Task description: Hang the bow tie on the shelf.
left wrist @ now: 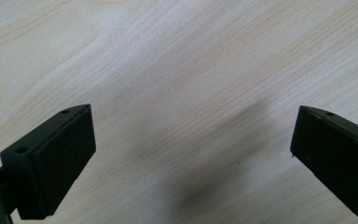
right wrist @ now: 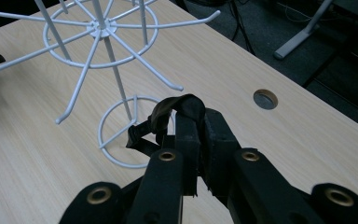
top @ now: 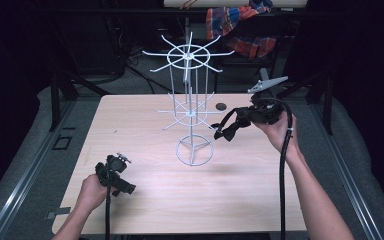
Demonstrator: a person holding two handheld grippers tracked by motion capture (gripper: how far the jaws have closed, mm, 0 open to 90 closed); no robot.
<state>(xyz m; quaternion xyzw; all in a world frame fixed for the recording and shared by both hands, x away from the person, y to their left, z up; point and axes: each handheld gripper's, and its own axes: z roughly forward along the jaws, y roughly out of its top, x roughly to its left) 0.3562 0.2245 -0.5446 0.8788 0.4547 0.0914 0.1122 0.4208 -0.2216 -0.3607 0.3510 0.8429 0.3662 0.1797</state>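
Dark room, black surrounds; light wood table (top: 145,200) in the middle, plaid cloth (top: 240,25) draped on a rail at the back.

R gripper (right wrist: 193,121): jaws clenched tight on a black strap (right wrist: 179,108). Strap is pinched between the pads, its loop bulging over the jaw tips, a loose end trailing down twd the table side. In the high view the R gripper (top: 230,125) sits off the table surface, held in the person's R hand (top: 279,131), strap (top: 226,131) dangling from the tip just beside the lower arms of the white wire rack (top: 192,107). Strap not on any hook; cannot tell whether it touches a wire arm.

Rack: upright, centre of table, ring base (right wrist: 123,133) flat on the wood, two tiers of radial hooks. Round cable hole (right wrist: 265,99) in the tabletop behind the gripper, near the far edge.

L gripper (left wrist: 191,154): released, jaws wide apart, nothing btwn them, bare wood below. High view puts the L gripper (top: 115,175) near the front-left of the table, well apart from the rack, in the L hand (top: 91,192).
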